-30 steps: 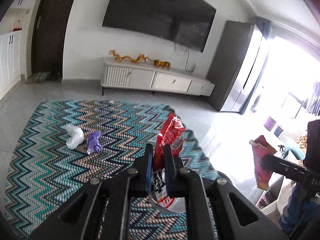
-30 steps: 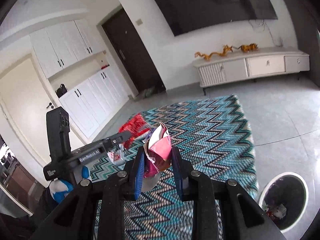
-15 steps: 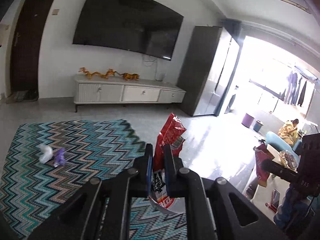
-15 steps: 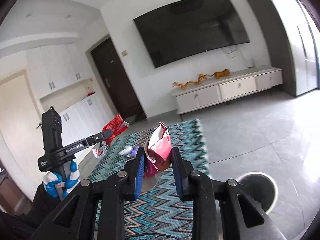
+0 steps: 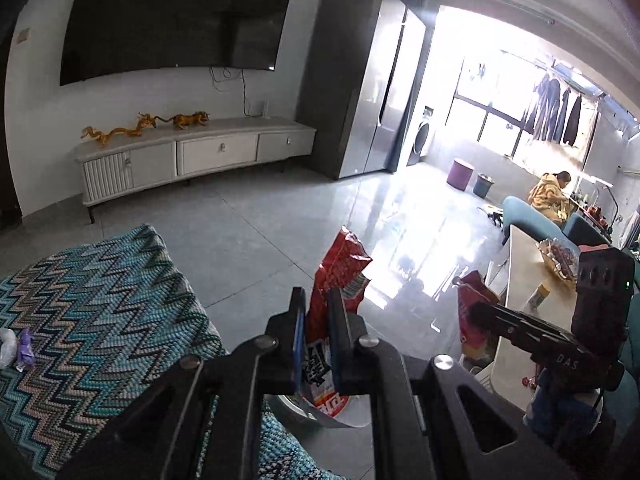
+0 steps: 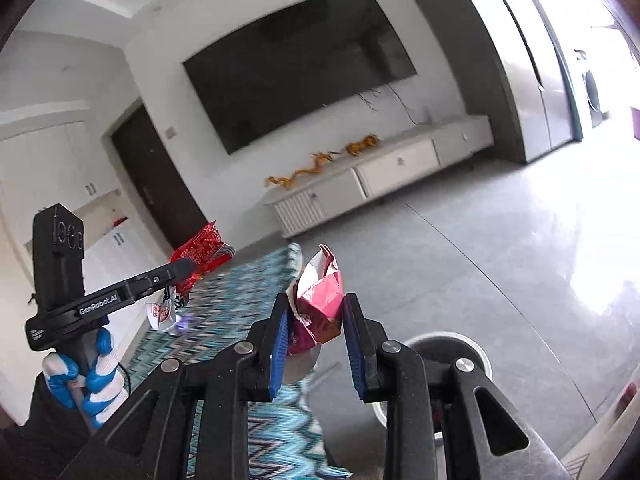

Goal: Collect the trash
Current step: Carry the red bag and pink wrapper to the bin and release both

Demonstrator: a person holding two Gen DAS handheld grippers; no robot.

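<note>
My left gripper (image 5: pixel 317 322) is shut on a red snack bag (image 5: pixel 338 268) that stands up between its fingers; the bag also shows in the right wrist view (image 6: pixel 202 252). My right gripper (image 6: pixel 316 322) is shut on a crumpled pink wrapper (image 6: pixel 320 296), also visible at the right of the left wrist view (image 5: pixel 472 312). A round trash bin (image 6: pixel 452 344) sits on the floor just below and right of the right gripper. A white wad (image 5: pixel 6 346) and a purple scrap (image 5: pixel 26 346) lie on the rug (image 5: pixel 100 300).
A white TV cabinet (image 5: pixel 192 154) stands against the far wall under a large TV (image 5: pixel 172 16). A tall grey cabinet (image 5: pixel 360 92) is to its right. A white table (image 5: pixel 532 292) with items and a seated person (image 5: pixel 550 196) are at far right.
Both grippers have swung right, off the rug and over the bare floor. The trash bin has come closer under the right gripper. Both still hold their trash.
</note>
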